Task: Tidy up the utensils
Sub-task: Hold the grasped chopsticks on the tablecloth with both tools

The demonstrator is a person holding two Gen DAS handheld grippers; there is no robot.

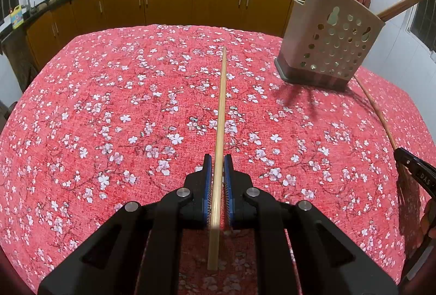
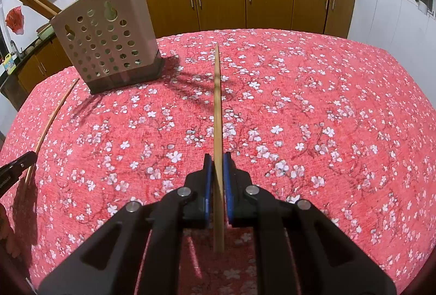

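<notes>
1. Left gripper clamps a chopstick, its long axis pointing straight ahead over the red tablecloth
2. Right gripper clamps a second chopstick likewise, the holder standing ahead-left

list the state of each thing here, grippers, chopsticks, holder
left gripper: shut on a chopstick
left chopstick: clamped, pointing forward above the tablecloth
right gripper: shut on a chopstick
right chopstick: clamped, pointing forward
utensil holder: upright on the tablecloth, chopsticks already standing in it
</notes>
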